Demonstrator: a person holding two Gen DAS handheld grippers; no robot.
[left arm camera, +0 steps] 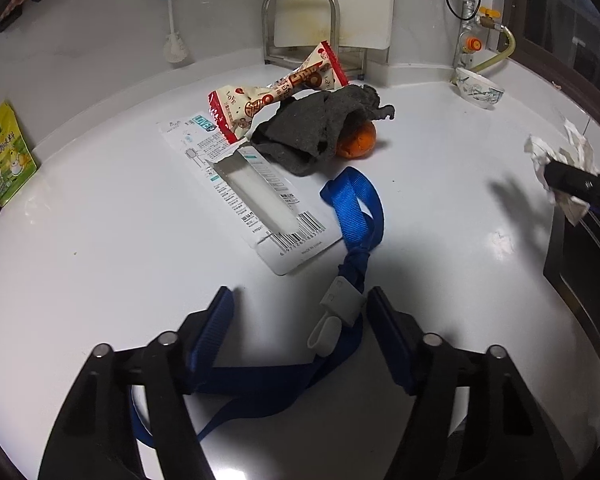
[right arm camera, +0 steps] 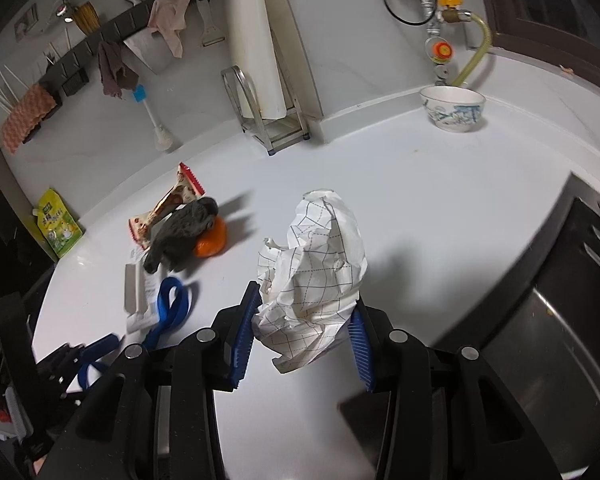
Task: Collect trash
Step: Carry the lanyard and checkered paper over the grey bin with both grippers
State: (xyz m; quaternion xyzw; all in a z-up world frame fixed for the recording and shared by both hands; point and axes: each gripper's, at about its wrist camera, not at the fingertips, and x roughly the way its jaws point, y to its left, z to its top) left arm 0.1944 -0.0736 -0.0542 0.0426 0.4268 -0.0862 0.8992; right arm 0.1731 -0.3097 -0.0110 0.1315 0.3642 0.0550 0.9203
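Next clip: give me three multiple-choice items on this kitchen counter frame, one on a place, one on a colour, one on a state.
1. Where is the orange fruit?
A. In the bowl
B. Partly under the grey cloth
C. On the snack wrapper

2. What colour is the strap?
A. Blue
B. Red
C. Yellow

3. What is the right tool doing?
A. Hanging empty
B. Gripping the bowl
C. Holding the crumpled checked paper

Key: 1 B, the cloth drapes over the fruit; 2 A, blue webbing; 3 C, the paper sits between its pads.
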